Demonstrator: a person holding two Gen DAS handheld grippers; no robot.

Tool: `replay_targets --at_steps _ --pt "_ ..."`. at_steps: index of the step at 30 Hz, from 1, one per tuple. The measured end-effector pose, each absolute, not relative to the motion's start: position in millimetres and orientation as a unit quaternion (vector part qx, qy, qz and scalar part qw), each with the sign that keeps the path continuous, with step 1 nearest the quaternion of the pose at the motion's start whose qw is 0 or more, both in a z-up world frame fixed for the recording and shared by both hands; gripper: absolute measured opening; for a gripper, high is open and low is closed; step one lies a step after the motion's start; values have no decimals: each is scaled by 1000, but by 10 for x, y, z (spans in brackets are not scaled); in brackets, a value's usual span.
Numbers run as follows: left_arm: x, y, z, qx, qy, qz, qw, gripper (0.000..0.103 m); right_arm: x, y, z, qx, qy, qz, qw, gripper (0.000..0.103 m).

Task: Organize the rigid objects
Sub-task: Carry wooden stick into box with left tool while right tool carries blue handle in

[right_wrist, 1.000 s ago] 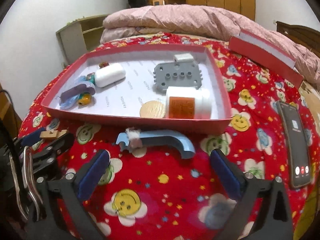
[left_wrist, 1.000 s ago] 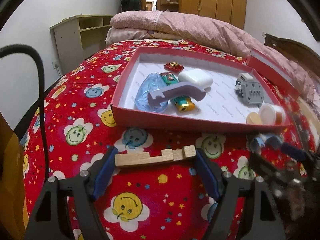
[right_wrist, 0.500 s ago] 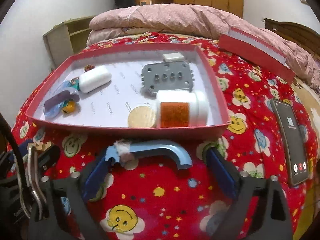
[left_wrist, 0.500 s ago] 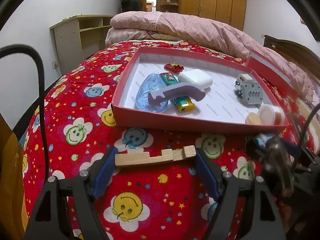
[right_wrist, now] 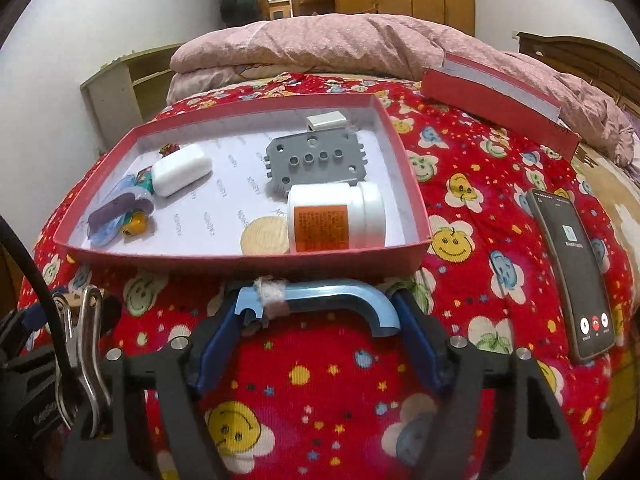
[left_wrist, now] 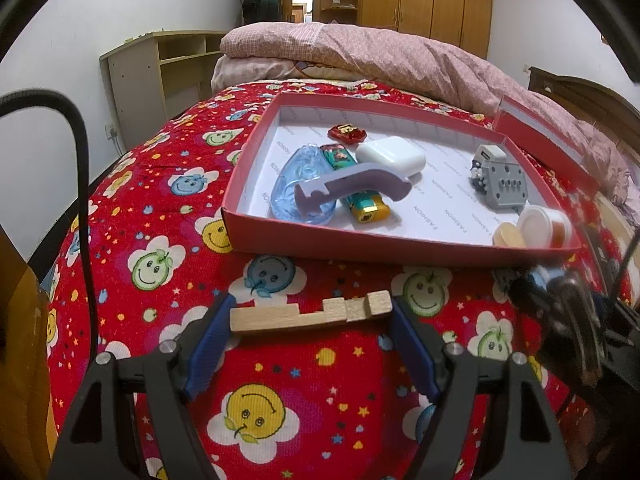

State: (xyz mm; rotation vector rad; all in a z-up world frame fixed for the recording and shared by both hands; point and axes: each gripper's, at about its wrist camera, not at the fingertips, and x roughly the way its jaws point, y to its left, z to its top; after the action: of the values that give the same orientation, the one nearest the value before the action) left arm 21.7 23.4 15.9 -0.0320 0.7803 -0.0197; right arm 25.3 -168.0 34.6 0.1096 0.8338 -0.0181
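Observation:
My left gripper (left_wrist: 310, 316) is shut on a notched wooden block (left_wrist: 308, 312), held end to end just above the red bedspread, short of the red box (left_wrist: 360, 240). My right gripper (right_wrist: 320, 312) is shut on a blue curved plastic piece (right_wrist: 324, 306) with a white wrap near its left end, right in front of the box wall (right_wrist: 240, 266). The box holds a white case (left_wrist: 390, 156), a purple curved piece (left_wrist: 352, 184), a lighter (left_wrist: 366, 206), a grey block (right_wrist: 316, 162) and a white jar (right_wrist: 336, 218).
A black phone (right_wrist: 568, 268) lies on the bedspread at the right. The red box lid (right_wrist: 496, 100) lies behind it. A pink quilt (right_wrist: 340, 44) is piled at the bed's far end. A shelf unit (left_wrist: 160, 68) stands at the left wall.
My right gripper moved forward around the blue curved piece and closed on it. My left gripper stayed still with the wooden block.

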Motion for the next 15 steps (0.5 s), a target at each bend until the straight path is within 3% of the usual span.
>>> replay_targets --at_steps 15 --pt "186 188 237 -10 384 -2 923 81 21 -1791 483 65 391 18 918 75"
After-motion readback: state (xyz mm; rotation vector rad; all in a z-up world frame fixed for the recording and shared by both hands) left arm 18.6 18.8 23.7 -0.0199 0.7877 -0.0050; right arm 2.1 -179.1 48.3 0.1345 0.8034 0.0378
